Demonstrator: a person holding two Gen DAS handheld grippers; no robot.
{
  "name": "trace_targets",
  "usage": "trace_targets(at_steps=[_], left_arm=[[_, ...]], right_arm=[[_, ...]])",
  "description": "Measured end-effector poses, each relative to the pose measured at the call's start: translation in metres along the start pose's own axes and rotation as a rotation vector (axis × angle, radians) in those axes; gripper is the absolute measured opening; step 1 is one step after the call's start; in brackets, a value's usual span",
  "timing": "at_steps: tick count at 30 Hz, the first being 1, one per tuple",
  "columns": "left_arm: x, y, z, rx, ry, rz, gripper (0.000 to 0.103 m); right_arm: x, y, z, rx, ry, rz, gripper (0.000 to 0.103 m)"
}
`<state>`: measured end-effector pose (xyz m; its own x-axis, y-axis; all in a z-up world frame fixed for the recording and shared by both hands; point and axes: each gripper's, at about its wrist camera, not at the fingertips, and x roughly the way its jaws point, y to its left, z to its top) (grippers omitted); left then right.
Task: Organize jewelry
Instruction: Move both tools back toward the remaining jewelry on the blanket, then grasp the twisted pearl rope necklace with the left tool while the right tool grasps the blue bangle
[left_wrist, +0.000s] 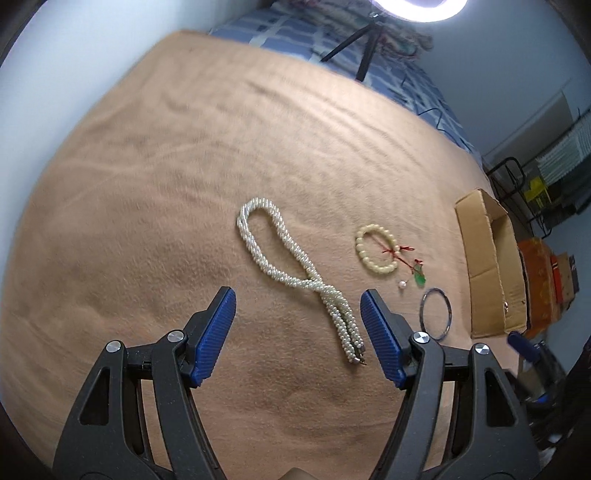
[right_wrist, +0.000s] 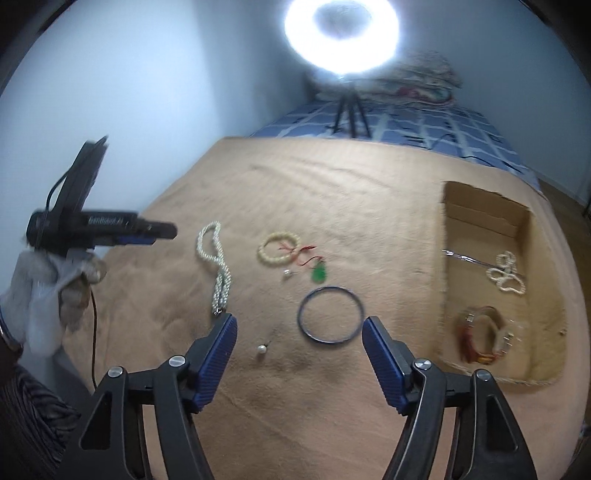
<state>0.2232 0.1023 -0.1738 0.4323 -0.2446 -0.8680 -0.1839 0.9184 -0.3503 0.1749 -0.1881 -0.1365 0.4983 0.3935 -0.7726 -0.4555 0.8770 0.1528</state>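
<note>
Left tool (left_wrist: 297, 300) gaped wide, empty, over pearl necklace (left_wrist: 291, 269) on tan blanket (left_wrist: 147, 184). Right tool (right_wrist: 299, 328) gaped wide, empty, above blue bangle (right_wrist: 330, 315). Bead bracelet (right_wrist: 277, 248) and green pendant (right_wrist: 319, 274) lay between; cardboard box (right_wrist: 480, 218) right held more pieces.

One twisted pearl necklace (right_wrist: 218, 269), one cream bead bracelet (right_wrist: 275, 248), one green pendant (right_wrist: 319, 274), one metal bangle (right_wrist: 330, 315) and two loose pearls (right_wrist: 261, 349) lie on the bed (right_wrist: 332, 192). One cardboard box (right_wrist: 484, 210) holds three more pieces. Two grippers, one ring light (right_wrist: 341, 35).

Black grippers (left_wrist: 298, 295), ribbed blue pads (left_wrist: 216, 334).
</note>
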Motion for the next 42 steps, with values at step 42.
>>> trace_targets(at_steps=[42], left_arm=[[0.082,-0.025,0.012,-0.038,0.079,0.121,0.072]], right_arm=[[0.114,0.001,0.002,-0.103,0.246,-0.054,0.030]])
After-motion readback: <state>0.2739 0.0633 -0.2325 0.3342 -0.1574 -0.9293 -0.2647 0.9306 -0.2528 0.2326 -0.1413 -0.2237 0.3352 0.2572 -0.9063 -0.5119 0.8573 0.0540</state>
